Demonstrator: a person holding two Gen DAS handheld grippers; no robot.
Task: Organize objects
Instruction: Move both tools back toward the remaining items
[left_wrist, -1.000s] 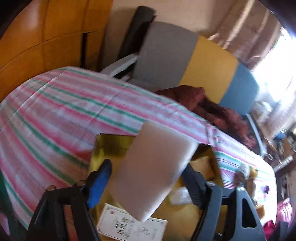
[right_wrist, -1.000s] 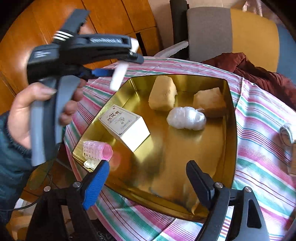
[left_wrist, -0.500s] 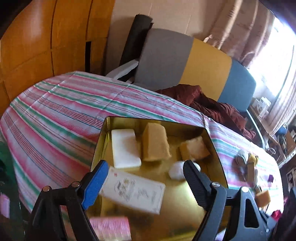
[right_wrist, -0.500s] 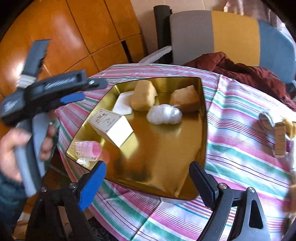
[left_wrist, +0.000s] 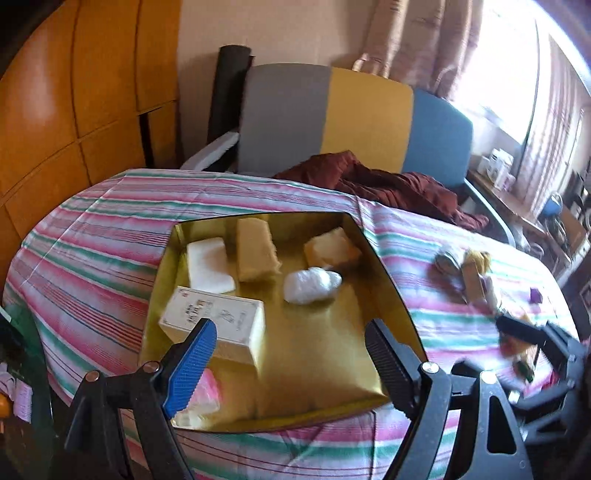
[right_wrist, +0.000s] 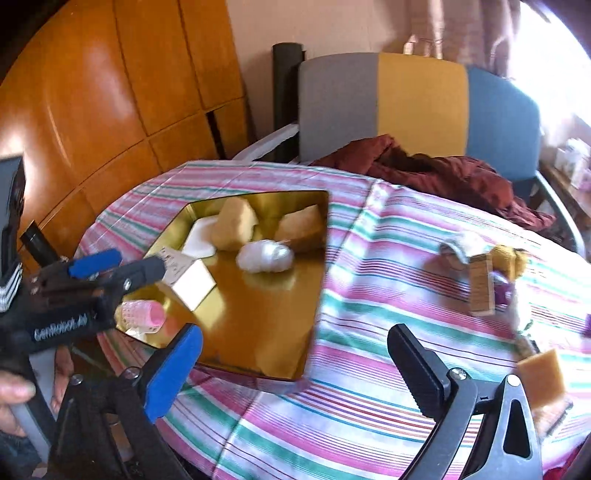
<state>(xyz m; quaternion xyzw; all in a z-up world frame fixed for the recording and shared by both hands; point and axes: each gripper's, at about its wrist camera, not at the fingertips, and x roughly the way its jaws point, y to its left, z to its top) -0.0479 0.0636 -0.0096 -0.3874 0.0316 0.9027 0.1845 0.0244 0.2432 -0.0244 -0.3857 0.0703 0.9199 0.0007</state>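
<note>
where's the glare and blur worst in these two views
Left wrist view: the window at upper right is blown out white; the right gripper smears. Right wrist view: the small items on the striped cloth blur; the gold tray mirrors its contents.

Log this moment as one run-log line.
left gripper: open, empty | right gripper: open, empty, jaws just widened | gold tray: white foam block, two sponges, white wad, box, pink roller | loose items remain on striped cloth

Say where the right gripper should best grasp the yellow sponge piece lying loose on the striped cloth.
Probably across its flat side faces, coming from above: the sponge piece sits low at the right gripper's right, clear of the gold tray, and those jaws, just opened wide and empty, would span it.
</note>
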